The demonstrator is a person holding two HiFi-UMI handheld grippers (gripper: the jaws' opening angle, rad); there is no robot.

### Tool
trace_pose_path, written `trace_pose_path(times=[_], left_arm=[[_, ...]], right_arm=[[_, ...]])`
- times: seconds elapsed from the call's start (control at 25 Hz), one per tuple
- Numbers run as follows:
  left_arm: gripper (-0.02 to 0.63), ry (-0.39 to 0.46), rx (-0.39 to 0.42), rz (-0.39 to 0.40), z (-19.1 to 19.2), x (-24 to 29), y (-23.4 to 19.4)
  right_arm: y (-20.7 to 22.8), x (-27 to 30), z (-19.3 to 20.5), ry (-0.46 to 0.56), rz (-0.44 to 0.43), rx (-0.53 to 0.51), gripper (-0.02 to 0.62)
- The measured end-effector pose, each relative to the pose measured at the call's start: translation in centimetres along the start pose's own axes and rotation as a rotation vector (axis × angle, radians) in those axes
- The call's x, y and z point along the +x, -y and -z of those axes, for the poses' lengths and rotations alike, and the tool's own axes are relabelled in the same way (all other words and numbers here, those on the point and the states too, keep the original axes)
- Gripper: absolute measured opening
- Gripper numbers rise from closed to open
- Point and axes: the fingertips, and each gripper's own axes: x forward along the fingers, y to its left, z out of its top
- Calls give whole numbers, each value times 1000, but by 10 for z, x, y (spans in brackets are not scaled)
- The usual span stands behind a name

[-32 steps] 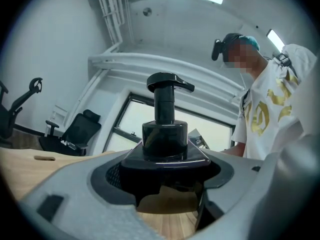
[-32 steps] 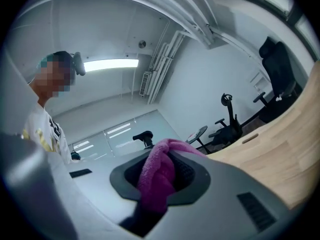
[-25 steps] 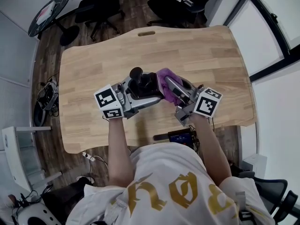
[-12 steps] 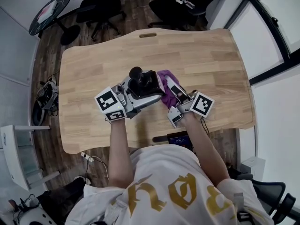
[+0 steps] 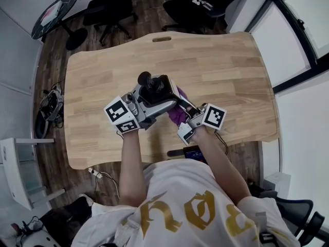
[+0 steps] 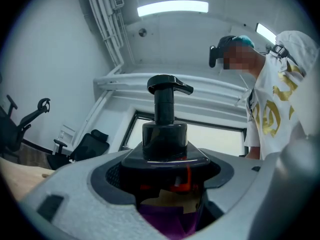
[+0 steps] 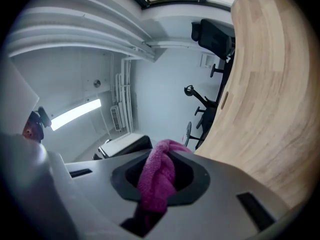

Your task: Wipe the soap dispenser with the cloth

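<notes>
The black pump soap dispenser (image 5: 156,90) is held up over the middle of the wooden tabletop (image 5: 226,66), a little nearer the person's edge than the far edge. Its pump head leans toward the far-left corner. It appears clear of the wood, since the left gripper view looks up past it to the ceiling light. The left gripper (image 5: 157,104) has its jaws clamped on the dispenser's body, one on each side. That grip probably steadies the bottle and leaves its sides and underside reachable from the right. The magenta cloth (image 5: 178,115) is bunched and pinched between the closed jaws of the right gripper (image 7: 159,184), with a twisted fold standing out beyond them. In the head view the cloth sits against the dispenser's lower right side, next to the left gripper's jaw. The left gripper view shows purple just beneath the bottle, so the wipe seems to be working the lower part of the body. How firmly the cloth presses cannot be told. With both tools crowded so close, the cloth could catch on the left jaw. Office chairs (image 5: 110,6) stand on the floor beyond the far edge.
</notes>
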Motion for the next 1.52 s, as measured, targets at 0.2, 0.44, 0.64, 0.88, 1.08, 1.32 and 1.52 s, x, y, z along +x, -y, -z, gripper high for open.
trace_pose_path(times=[0.2, 0.44, 0.64, 0.88, 1.08, 1.32, 1.52], left_arm=[[359, -14, 11, -18, 0, -1, -4], [359, -4, -22, -32, 5, -1, -8], [359, -20, -56, 36, 10, -1, 3], [359, -15, -71, 90, 6, 1, 11], [359, -104, -56, 113, 17, 2, 21], [359, 5, -75, 113, -1, 1, 19], [359, 90, -90, 97, -18, -5, 12]], right_arm=[[0, 3, 29, -67, -8, 30, 49], [2, -5, 31, -53, -27, 96, 46], [-5, -24, -22, 234, -181, 280, 48], [-17, -32, -39, 289, -264, 277, 48], [-27, -43, -64, 349, -335, 234, 48], [-29, -24, -45, 223, -252, 151, 48], [-28, -9, -4, 87, -216, 138, 48]])
